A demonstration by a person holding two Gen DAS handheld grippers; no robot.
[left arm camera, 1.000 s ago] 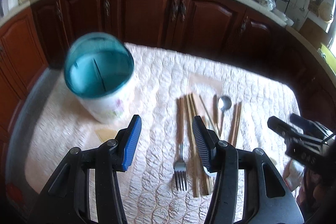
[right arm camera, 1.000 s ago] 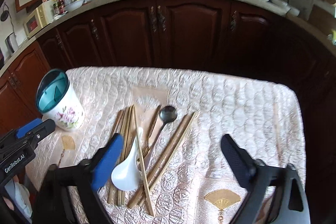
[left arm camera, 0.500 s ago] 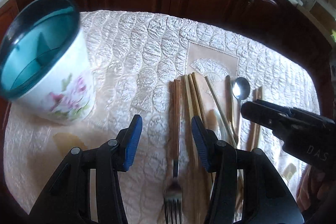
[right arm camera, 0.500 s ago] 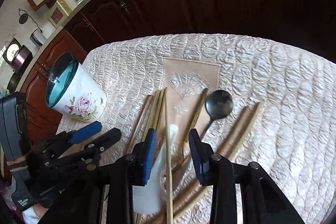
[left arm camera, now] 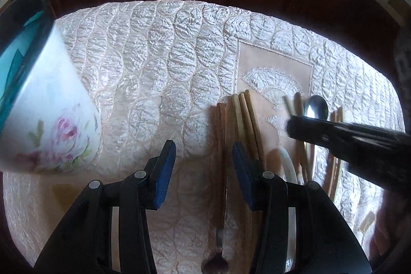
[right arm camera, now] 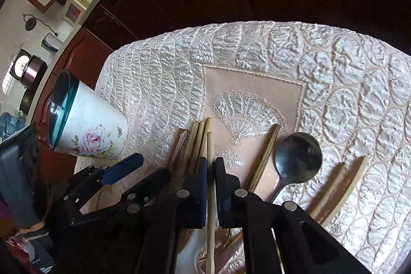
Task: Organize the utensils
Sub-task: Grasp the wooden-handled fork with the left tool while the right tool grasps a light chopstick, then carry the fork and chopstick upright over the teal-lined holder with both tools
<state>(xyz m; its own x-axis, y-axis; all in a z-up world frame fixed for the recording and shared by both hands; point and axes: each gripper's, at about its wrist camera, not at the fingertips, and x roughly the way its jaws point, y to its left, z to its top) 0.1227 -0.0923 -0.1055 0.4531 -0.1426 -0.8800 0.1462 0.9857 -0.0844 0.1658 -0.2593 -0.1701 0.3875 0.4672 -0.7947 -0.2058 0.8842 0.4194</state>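
I had my right tool (right arm camera: 211,171) clenched on one pale chopstick (right arm camera: 210,199), low in the frame; the left tool (left arm camera: 204,166) hung released. Next, I judged, lift it clear toward the holder (right arm camera: 87,130) at left.

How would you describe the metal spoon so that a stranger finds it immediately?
On the quilted cloth, look right of the flowered holder, among the wooden chopsticks. The metal spoon lies there: the only dark, shiny piece, its round bowl pointing toward the cabinets.
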